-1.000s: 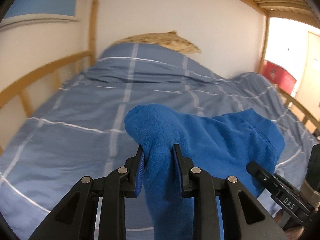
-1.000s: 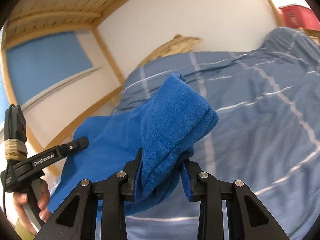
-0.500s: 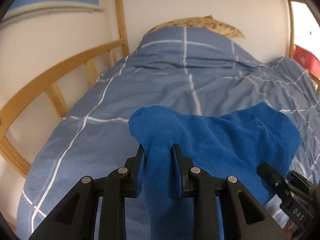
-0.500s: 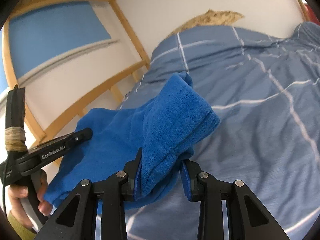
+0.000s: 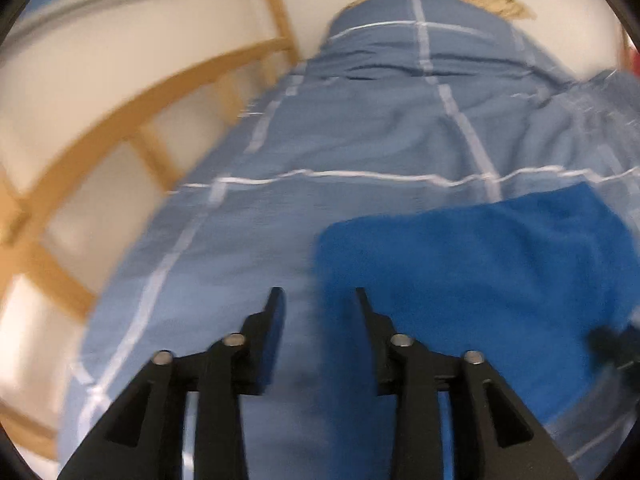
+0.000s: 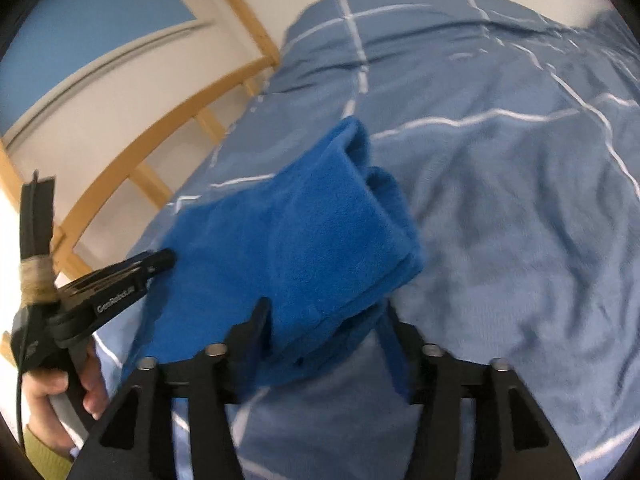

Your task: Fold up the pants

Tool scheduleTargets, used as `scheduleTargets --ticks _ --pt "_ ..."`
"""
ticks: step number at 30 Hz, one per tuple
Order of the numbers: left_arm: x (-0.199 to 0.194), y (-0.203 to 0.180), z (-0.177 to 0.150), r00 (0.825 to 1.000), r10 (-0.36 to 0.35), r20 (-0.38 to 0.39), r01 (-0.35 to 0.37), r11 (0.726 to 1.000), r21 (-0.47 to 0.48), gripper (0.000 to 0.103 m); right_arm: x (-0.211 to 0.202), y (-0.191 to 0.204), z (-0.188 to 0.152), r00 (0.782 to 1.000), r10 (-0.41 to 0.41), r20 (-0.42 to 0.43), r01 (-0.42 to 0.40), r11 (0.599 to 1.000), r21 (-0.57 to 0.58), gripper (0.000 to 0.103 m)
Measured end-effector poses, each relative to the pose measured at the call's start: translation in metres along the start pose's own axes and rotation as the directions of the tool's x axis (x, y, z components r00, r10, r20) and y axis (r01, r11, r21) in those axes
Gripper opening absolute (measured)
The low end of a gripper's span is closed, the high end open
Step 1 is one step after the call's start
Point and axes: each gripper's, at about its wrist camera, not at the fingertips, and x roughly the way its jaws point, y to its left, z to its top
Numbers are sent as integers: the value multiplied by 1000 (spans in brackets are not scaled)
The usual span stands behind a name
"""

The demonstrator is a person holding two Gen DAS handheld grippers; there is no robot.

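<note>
On the checked blue bed [image 5: 360, 240] lie folded pants [image 5: 480, 264]. The left hand-held gripper [image 5: 320, 300] is released; the right hand-held gripper [image 6: 326, 312] gapes around their edge.

Open duvet [image 5: 360, 160] stretches ahead and to the right. The wooden bed rail [image 5: 132, 108] and wall [image 5: 100, 52] close the left side; the folded pants [image 6: 304, 240] lie between.
</note>
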Motion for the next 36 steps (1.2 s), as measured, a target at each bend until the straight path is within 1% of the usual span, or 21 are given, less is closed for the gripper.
scheduleTargets --ticks 1,2,3,5,6,7,8,10,12,15,17,20,22,25,28,31,34,36 --pt "-6 4 -3 1000 14 -4 -14 1000 -10 49 -4 -2 0 1000 -17 5 17 1000 14 70" --pt "-13 8 -5 1000 23 -1 -23 999 -23 49 -12 -6 0 999 -39 12 39 999 35 73" --pt "-25 10 -8 999 37 12 -37 999 -37 49 -21 -11 0 998 -55 20 54 997 56 73" --pt "-48 12 -14 997 58 42 -56 998 -40 59 -36 -14 4 998 -56 39 53 997 57 73" --pt "-62 10 -17 996 64 63 -62 998 -32 66 -48 -15 6 996 -71 59 68 997 39 73" --pt "-82 5 -22 993 70 92 -69 998 -13 67 -58 -15 8 994 -79 78 77 997 23 74" --pt "-96 2 -25 992 66 111 -67 998 0 68 -72 -16 9 991 -83 104 84 996 -3 79" --pt "-133 -12 -33 989 41 144 -46 999 29 77 -101 -18 11 984 -91 155 100 993 -57 85" --pt "-166 -28 -40 986 41 164 -49 998 40 77 -129 -19 16 975 -94 201 116 988 -102 87" --pt "-212 -47 -45 980 11 200 -17 999 30 87 -174 -25 20 959 -117 257 169 967 -190 91" --pt "-234 -58 -47 976 -9 219 7 1000 14 87 -197 -28 23 955 -114 274 175 962 -208 93" --pt "-270 -77 -50 966 -70 247 72 997 1 89 -237 -38 19 952 -109 286 185 950 -253 94" --pt "-290 -93 -54 961 -115 252 117 993 7 89 -266 -48 15 950 -110 293 195 941 -278 94" --pt "-315 -119 -62 952 -155 265 154 988 26 89 -298 -64 7 947 -117 300 205 937 -282 94" --pt "-339 -145 -70 939 -182 292 176 983 48 89 -325 -79 0 946 -122 301 210 937 -280 94" --pt "-360 -167 -78 926 -205 318 196 979 58 89 -353 -96 -11 938 -141 318 231 936 -266 94" --pt "-376 -185 -86 916 -224 331 214 974 67 89 -371 -111 -20 935 -155 320 243 936 -255 94" --pt "-385 -194 -91 913 -235 334 223 972 74 90 -384 -121 -27 927 -177 331 267 931 -249 94"
